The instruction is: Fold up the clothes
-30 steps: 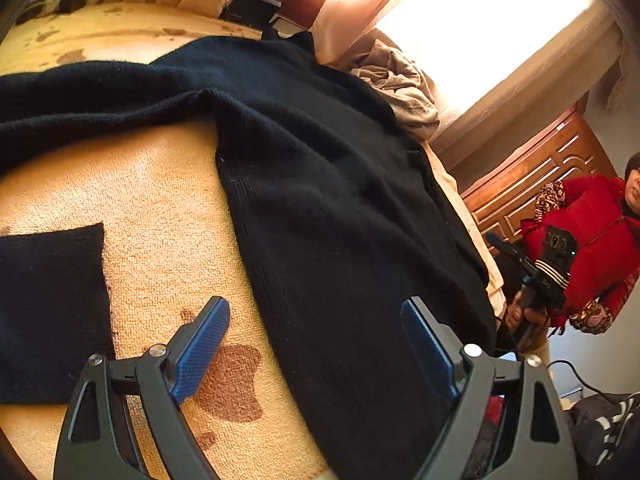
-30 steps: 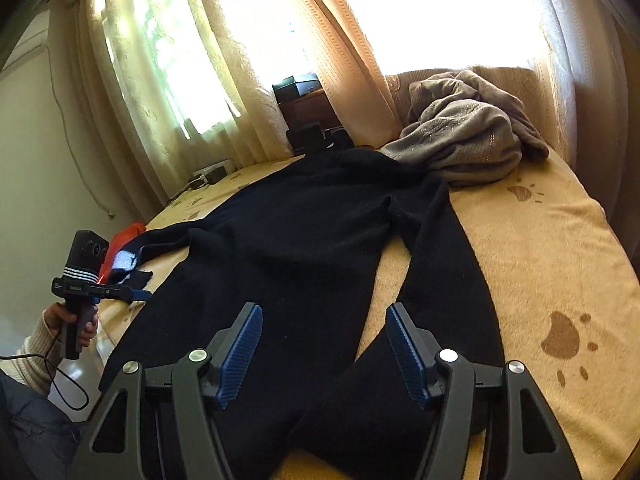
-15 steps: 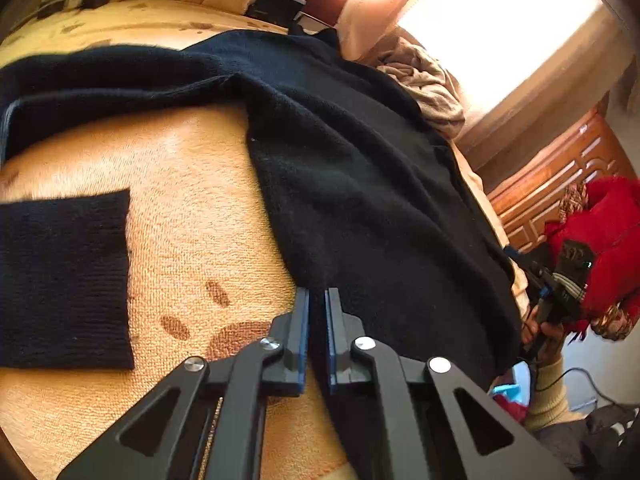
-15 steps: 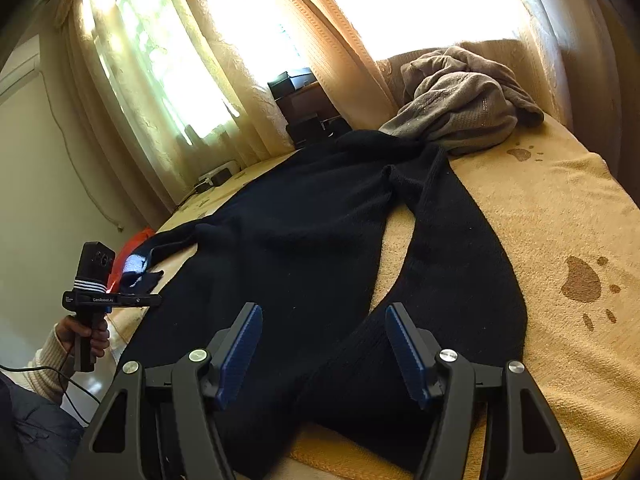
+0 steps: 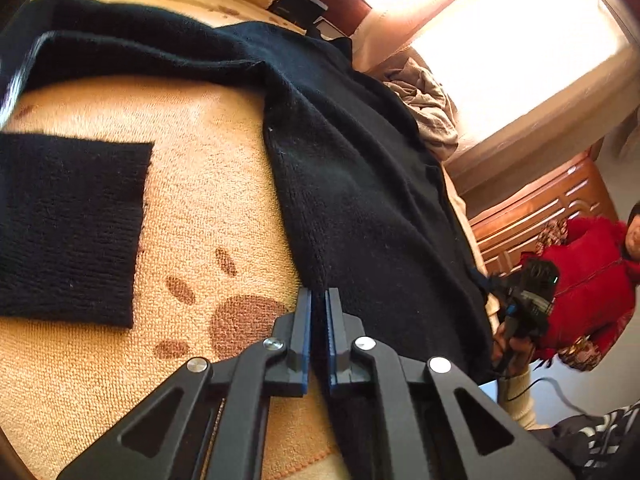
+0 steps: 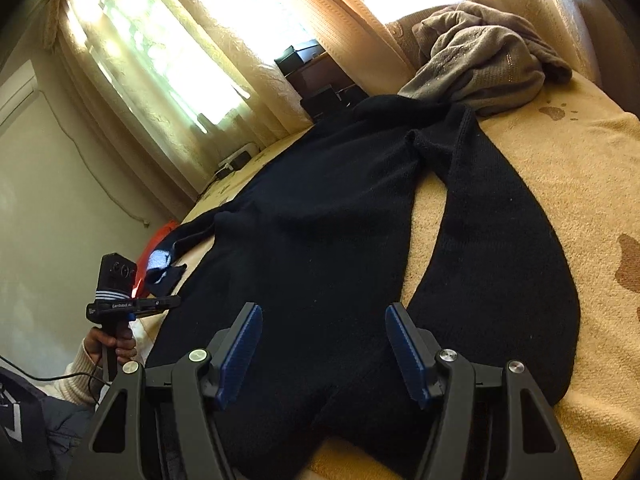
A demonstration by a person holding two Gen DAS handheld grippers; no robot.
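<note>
The left gripper [image 5: 319, 300] pinched the near side edge of the black sweater [image 6: 320, 248]; the right gripper [image 6: 322, 344] hovered spread above its hem. Dark and knitted, it lay flat on the tan bedspread [image 6: 580, 184], running lengthwise toward the window, near a crumpled grey garment [image 6: 480, 64].

Left hand-held gripper [image 5: 319, 304]: jaws closed on the side edge of the black sweater [image 5: 360, 184], which lies spread on the tan bedspread [image 5: 208, 184]. 1 folded black cloth [image 5: 68, 228] lies apart, left.
</note>
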